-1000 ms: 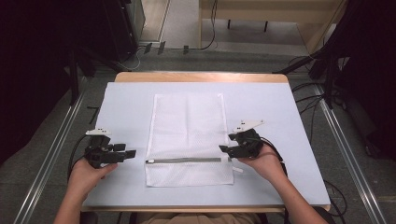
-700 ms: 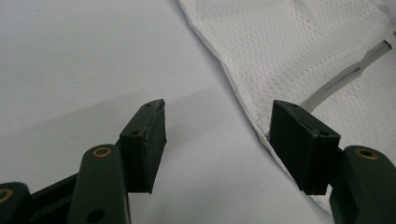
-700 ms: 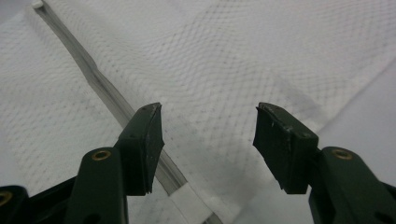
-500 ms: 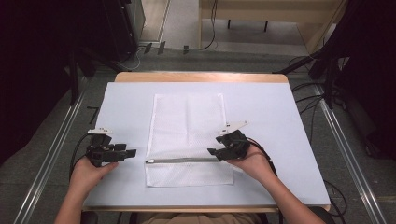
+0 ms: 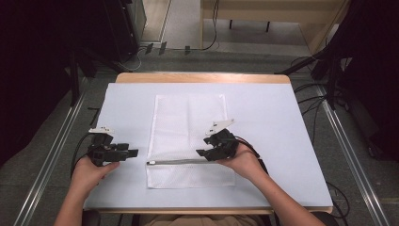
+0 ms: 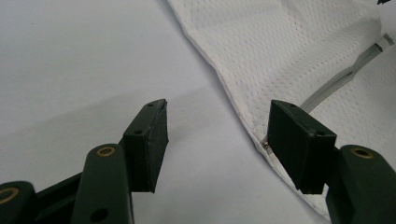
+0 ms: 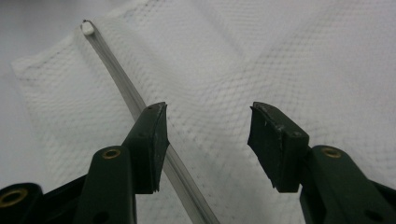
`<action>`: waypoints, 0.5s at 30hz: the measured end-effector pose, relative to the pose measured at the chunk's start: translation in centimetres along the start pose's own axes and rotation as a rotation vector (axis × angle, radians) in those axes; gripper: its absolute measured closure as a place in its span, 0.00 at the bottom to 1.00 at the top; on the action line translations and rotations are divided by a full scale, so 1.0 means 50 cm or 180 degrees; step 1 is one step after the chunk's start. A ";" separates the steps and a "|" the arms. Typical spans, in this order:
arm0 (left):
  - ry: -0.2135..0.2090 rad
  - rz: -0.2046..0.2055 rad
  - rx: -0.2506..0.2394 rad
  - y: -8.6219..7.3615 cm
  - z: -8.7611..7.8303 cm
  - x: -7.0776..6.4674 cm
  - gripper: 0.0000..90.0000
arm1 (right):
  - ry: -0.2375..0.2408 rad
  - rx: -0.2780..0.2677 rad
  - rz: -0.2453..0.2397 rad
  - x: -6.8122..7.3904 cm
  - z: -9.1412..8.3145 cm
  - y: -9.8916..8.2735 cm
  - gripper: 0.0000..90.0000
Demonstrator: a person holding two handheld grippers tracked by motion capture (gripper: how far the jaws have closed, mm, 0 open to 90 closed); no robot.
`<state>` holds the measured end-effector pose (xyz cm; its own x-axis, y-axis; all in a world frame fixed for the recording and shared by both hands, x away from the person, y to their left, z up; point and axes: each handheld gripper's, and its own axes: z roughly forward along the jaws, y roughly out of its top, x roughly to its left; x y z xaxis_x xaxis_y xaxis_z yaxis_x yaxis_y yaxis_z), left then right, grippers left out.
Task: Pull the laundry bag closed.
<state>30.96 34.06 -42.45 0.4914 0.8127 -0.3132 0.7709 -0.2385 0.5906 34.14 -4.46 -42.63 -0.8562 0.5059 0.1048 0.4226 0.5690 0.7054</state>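
Observation:
A white mesh bag point(image 5: 188, 122) lies flat on the table, with a grey zipper point(image 5: 176, 162) running across it near its front end. My left gripper point(image 5: 134, 153) rests on the table just left of the bag, open and empty; in the left gripper view the bag's edge point(image 6: 243, 70) runs past its right jaw. My right gripper point(image 5: 201, 147) hovers over the bag's right part by the zipper. Its jaws have just been closing but stand open. In the right gripper view the mesh point(image 7: 261, 56) lies below them and the zipper point(image 7: 116, 60) passes under the left jaw.
The white table top point(image 5: 282, 117) has a wooden far edge point(image 5: 202, 77). Metal rails and cables run along the floor on both sides. Both of the person's forearms come in from the front edge.
My right gripper has moved left from the bag's right edge onto the mesh near the zipper, and its jaws have narrowed. The left gripper has stayed put.

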 end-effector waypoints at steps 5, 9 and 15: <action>-0.0025 -0.0002 -0.0007 0.002 0.000 -0.001 0.43 | 0.0092 0.0003 -0.0003 0.014 0.013 0.017 0.58; -0.0030 0.0060 -0.0008 0.000 -0.002 0.000 0.44 | 0.0177 0.0032 -0.0018 0.022 0.028 0.031 0.59; -0.0017 0.0048 -0.0020 -0.003 -0.002 0.002 0.45 | 0.0232 0.0005 -0.0056 0.036 0.043 0.049 0.62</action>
<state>30.84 34.24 -42.51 0.5050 0.8062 -0.3082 0.7609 -0.2473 0.5999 34.26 -0.75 -42.19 -0.8828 0.4474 0.1432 0.4077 0.5784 0.7066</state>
